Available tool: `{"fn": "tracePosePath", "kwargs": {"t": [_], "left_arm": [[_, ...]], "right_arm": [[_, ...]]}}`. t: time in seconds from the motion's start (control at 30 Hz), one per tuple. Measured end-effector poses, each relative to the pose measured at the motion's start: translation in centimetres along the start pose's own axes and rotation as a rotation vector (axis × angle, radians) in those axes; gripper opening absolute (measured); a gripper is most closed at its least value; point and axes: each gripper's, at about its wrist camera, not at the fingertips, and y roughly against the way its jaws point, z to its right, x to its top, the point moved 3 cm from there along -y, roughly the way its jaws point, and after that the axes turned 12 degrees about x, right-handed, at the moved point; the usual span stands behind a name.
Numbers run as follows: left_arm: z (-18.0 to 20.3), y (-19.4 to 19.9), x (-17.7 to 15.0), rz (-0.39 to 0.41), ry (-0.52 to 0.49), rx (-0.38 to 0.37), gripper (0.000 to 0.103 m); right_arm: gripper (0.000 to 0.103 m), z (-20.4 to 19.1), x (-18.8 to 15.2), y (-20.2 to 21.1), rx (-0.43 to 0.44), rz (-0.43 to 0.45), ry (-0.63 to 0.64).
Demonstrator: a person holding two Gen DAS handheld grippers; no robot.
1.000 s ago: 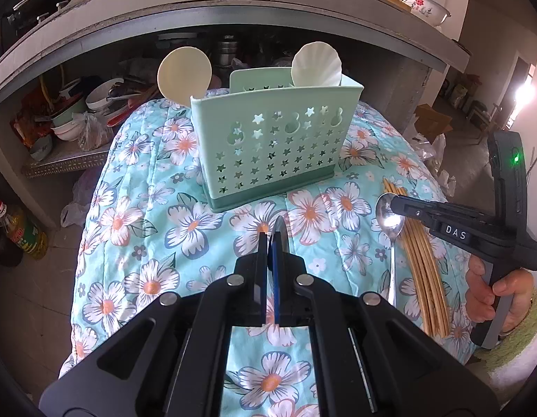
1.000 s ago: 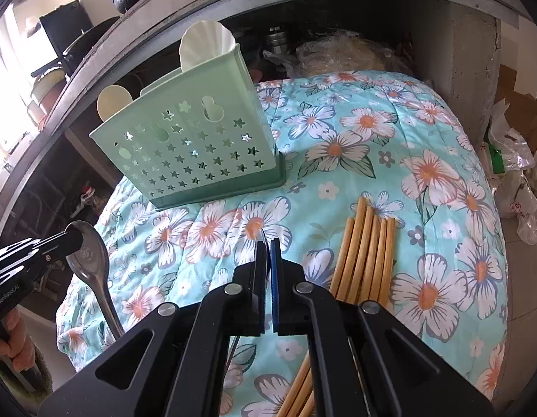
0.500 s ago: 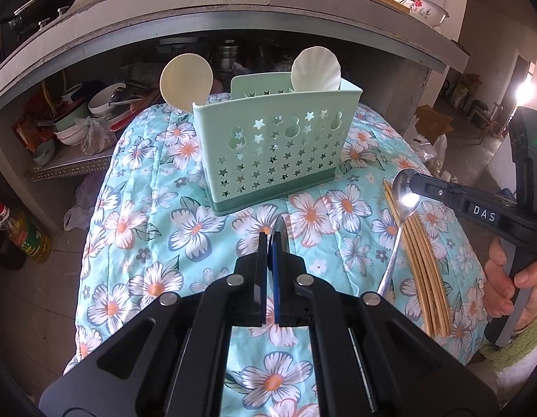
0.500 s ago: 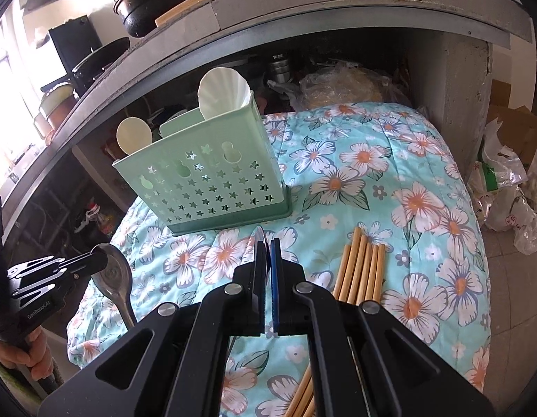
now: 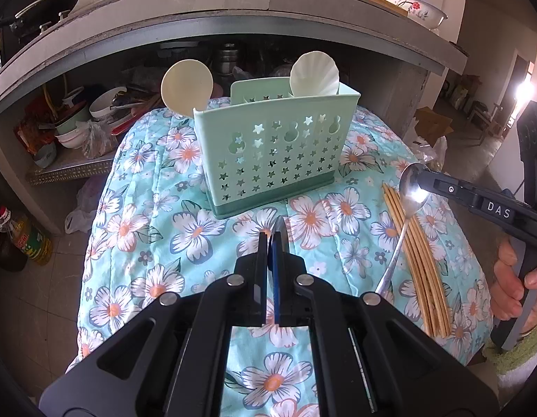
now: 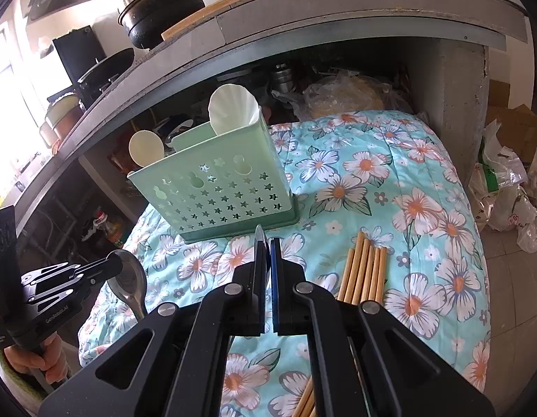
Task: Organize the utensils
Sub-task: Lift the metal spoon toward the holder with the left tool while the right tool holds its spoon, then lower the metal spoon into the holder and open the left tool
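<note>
One metal spoon (image 6: 129, 278) clamped in left hand-held gripper (image 5: 272, 239), one in right hand-held gripper (image 6: 266, 243), two white scoops (image 5: 186, 85) in one caddy (image 5: 275, 146)

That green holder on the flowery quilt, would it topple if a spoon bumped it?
Quite possibly. The green holder stands tall on a narrow base, on a quilt that looks soft and uneven. Its thin, hole-punched plastic suggests little weight to resist a knock.
</note>
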Motion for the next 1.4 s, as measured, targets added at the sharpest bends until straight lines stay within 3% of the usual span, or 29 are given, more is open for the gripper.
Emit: {"fn": "tracePosePath", "kwargs": {"t": [0.3, 0.63, 0.83, 1.07, 1.23, 1.4], "left_arm": [[-0.9, 1.8, 1.2, 0.054, 0.025, -0.022, 0.002], [-3.0, 5.0, 4.7, 0.165, 0.062, -0.047, 0.002], [-4.7, 7.7, 8.8, 0.305, 0.076, -0.005, 0.002], [-7.5, 9.4, 14.1, 0.466, 0.172, 0.103, 0.002], [-8.1, 7.5, 16.7, 0.492, 0.177, 0.181, 0.002], [-8.1, 4.0, 18.0, 0.469, 0.169, 0.237, 0.002]], "right_arm": [[0.003, -0.3, 0.5, 1.3, 0.007, 0.040, -0.019], [0.003, -0.4, 1.4, 3.2, 0.001, 0.094, -0.028], [0.003, 0.0, 1.4, 3.5, 0.005, 0.103, -0.047], [0.003, 0.5, 1.2, 3.4, 0.010, 0.103, -0.066], [0.003, 1.0, 1.1, 3.3, 0.013, 0.096, -0.079], [0.003, 1.5, 1.1, 3.1, 0.014, 0.094, -0.087]]}}
